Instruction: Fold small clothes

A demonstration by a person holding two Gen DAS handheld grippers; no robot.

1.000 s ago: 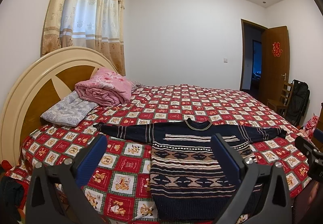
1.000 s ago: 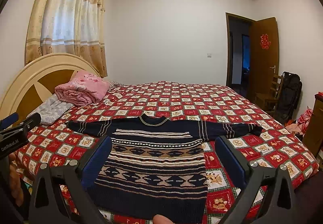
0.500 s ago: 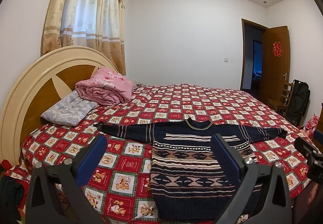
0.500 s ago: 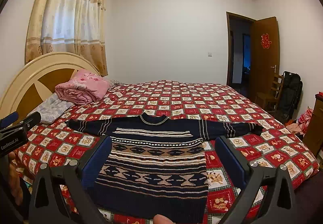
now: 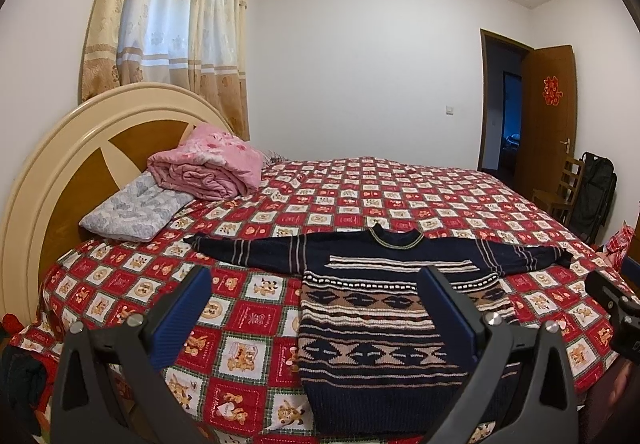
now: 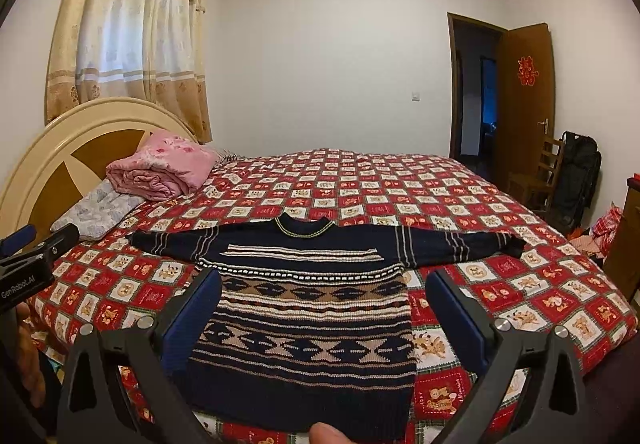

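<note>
From the left wrist camera, the left gripper (image 5: 316, 284) hangs above the near edge of the bed, its two blue-padded fingers (image 5: 182, 308) spread wide with nothing between them. Beyond it a navy patterned sweater (image 5: 372, 328) lies flat and face up on the red checked bedspread (image 5: 360, 195), hem toward the near edge, collar toward the far side, both sleeves stretched straight out left and right. At the far left, a folded pink blanket (image 5: 208, 163) rests on a grey pillow (image 5: 136, 207) against the cream and brown headboard (image 5: 80, 147). The tip of the right gripper (image 5: 612, 300) pokes in at the right edge. From the right wrist camera, the right gripper (image 6: 322, 292) is likewise wide apart and empty, held over the sweater (image 6: 308, 320), whose body fills the gap between the fingers. The sweater sits near the front of the bedspread (image 6: 360, 183). The left gripper (image 6: 32, 256) shows at the left edge, and a fingertip (image 6: 328, 434) shows at the bottom edge.
</note>
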